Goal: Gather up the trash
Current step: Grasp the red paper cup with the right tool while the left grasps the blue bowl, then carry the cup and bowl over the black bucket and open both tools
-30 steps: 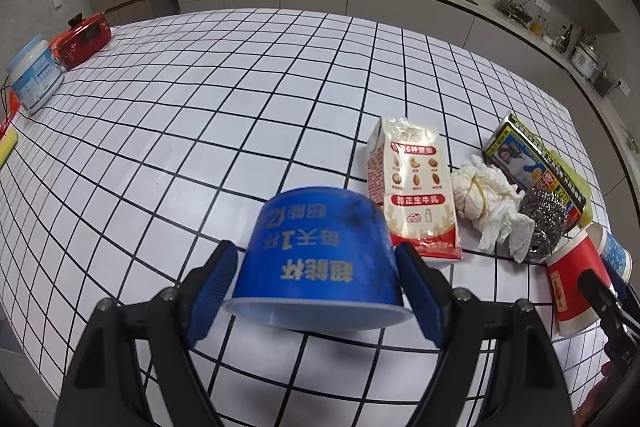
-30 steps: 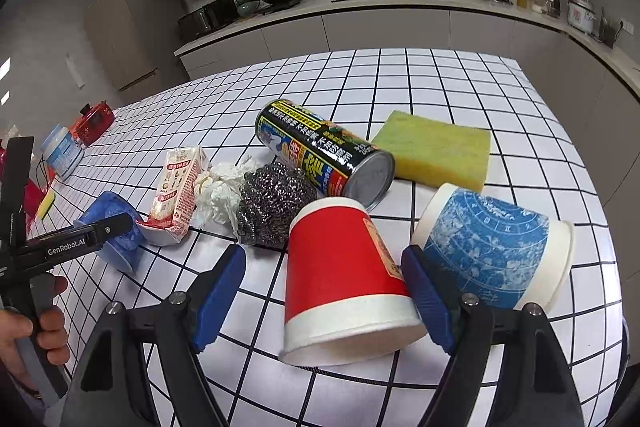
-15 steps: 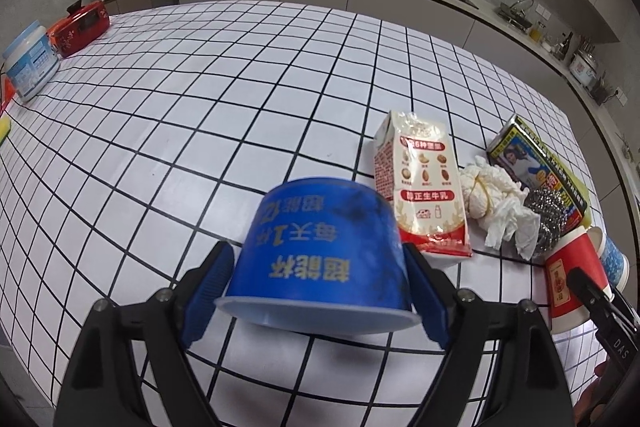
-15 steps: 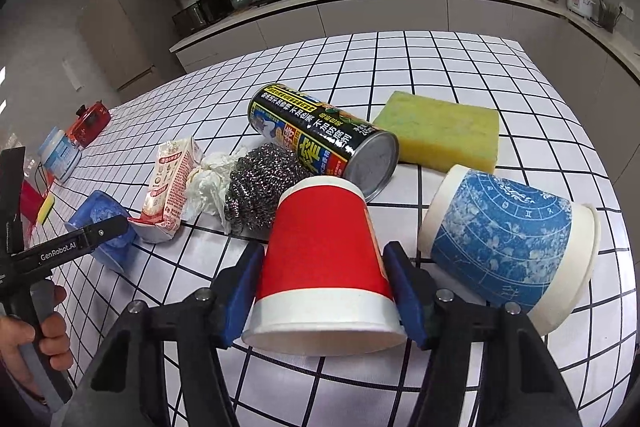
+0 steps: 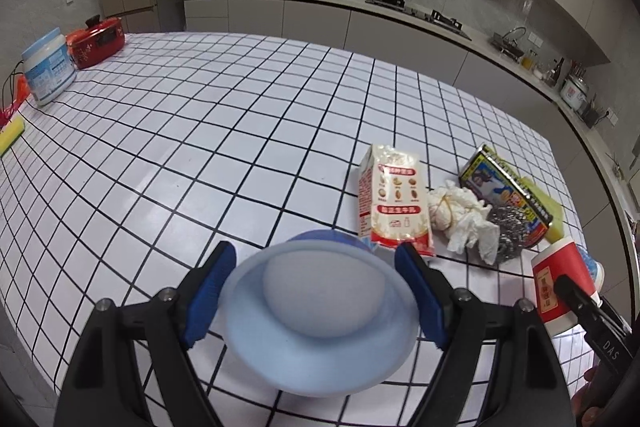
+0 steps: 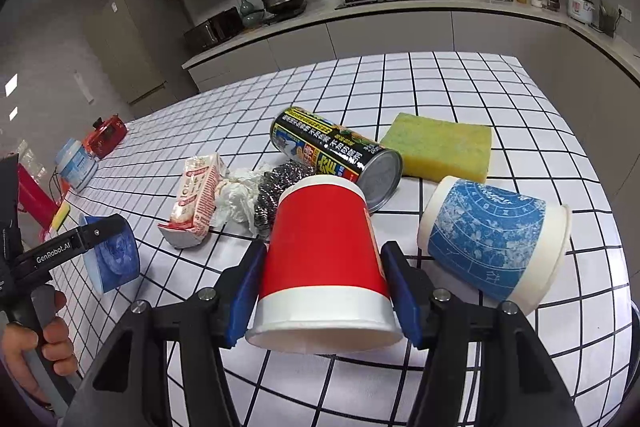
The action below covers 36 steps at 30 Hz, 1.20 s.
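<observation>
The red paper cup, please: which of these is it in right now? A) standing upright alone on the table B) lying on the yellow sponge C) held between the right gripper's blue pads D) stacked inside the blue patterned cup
C: the red paper cup sits clamped between the pads of the right gripper, rim toward the camera.

"GenRobot.AI" stands on the left claw [image 6: 108, 259]; "DAS" on the right claw [image 5: 560, 287].

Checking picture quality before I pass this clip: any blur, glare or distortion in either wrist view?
Left wrist: the blue cup between the left gripper pads is smeared and out of focus; the tiled table stays sharp, its grid lines bowed. Right wrist: red cup crisp, soft glare on the table's far tiles, dark rounded corners.
</observation>
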{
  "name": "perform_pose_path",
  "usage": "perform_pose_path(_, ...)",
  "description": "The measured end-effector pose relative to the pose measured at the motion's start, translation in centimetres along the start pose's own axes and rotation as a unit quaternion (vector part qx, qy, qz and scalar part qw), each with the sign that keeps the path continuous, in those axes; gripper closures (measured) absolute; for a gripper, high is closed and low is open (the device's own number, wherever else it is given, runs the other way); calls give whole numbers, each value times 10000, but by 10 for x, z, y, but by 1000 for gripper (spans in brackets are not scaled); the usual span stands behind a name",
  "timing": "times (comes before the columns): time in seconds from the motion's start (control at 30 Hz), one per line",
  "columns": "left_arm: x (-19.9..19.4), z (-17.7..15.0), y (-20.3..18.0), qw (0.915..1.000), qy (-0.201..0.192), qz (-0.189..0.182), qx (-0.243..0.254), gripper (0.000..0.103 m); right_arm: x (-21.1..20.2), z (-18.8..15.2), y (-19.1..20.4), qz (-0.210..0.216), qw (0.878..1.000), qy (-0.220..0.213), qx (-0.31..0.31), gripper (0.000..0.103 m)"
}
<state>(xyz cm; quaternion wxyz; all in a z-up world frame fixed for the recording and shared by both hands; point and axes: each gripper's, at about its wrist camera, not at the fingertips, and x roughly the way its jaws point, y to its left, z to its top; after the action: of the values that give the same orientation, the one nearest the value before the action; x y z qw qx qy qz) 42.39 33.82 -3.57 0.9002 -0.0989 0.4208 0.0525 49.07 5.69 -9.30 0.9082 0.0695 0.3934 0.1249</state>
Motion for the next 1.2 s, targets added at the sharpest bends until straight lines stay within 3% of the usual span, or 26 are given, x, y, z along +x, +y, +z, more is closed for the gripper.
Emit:
perform_pose_path(0.3,-37,-23,-47,9995,-303,-110,-3,21,-43,-3,-19,376,9988,-275,-170,42)
perform_pose_path(0.5,-48,-42,-85,9987,-287,-406,83,21,-75,-9,-47,429,9981,-413,-187,42)
perform_pose_path(0.73,-49,-48,-141,9917,-140,-1076,693,21,-112,-23,-89,-78,9966,-713,396,42)
perform_pose_path(1.0,-43,-66,-212,9702,132,-1990,1378,21,-153,-49,-145,-1035,9843,-836,1164,42)
perform_pose_path(1.2,-56,-88,-277,9535,214,-2373,1848,21,-185,-76,-203,-1571,9695,-882,1659,42)
